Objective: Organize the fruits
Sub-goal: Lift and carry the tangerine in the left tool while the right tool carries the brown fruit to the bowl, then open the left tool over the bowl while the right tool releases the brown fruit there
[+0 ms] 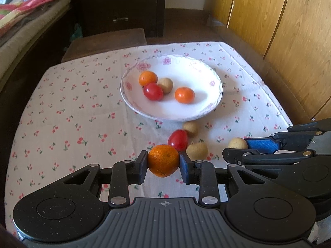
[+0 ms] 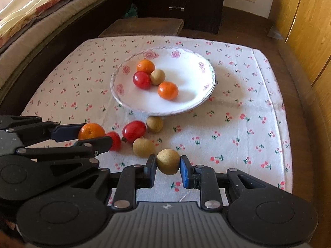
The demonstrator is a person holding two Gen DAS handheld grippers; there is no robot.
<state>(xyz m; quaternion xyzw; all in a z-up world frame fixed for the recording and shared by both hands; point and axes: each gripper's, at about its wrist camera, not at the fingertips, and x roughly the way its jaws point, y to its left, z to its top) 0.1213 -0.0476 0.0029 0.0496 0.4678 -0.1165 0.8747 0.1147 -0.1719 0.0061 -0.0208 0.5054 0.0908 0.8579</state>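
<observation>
Both claws are loaded at once here, which makes sense for a sorting job: grab two fruits off the cloth and carry them over together. The white flowered plate sits in the middle of the surface and looks like the collecting spot, since it already holds two small oranges, a red tomato and a tan longan-type fruit, all bunched toward its left side.

The left claw is closed on an orange, pads pressing it from either side, only as wide as the fruit itself. The right claw is clamped on a tan round fruit, narrower still because the fruit is smaller. Both point steeply down, just in front of the plate; whether the fruits are lifted clear of the cloth is hard to say.

Loose fruit is left on the cloth between the claws and the plate: a red tomato, another tan fruit, and a third right by the plate's near rim. The right wrist view also shows a second red one partly hidden behind the left claw. So probably about halfway done.
</observation>
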